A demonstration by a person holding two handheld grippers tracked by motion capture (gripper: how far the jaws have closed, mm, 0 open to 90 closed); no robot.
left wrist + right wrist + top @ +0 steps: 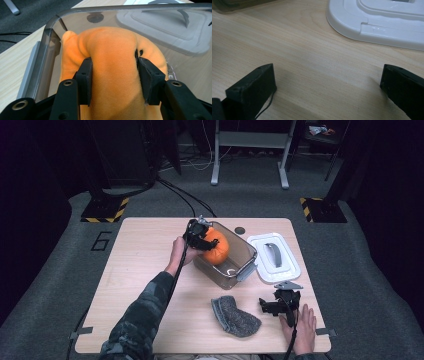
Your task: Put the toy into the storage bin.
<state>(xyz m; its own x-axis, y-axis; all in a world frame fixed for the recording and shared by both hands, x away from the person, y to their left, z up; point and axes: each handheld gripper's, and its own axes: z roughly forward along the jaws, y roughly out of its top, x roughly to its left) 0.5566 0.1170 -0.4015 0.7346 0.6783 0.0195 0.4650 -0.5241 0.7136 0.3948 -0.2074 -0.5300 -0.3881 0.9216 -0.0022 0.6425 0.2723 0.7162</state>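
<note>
Grey carpet floor, dark surroundings

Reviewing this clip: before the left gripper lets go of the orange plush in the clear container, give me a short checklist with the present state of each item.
1. Orange plush sits between the pads of the left gripper, which press into its sides: ok.
2. Plush is inside the walls of the clear container: ok.
3. Plush rests on the container's floor: cannot tell, its underside is hidden.
4. White lid lies off the container, flat on the table beside it: ok.
5. Right gripper rests on the table away from the container, jaws apart with nothing between them: ok.
6. Grey cloth lies apart from the container: ok.
</note>
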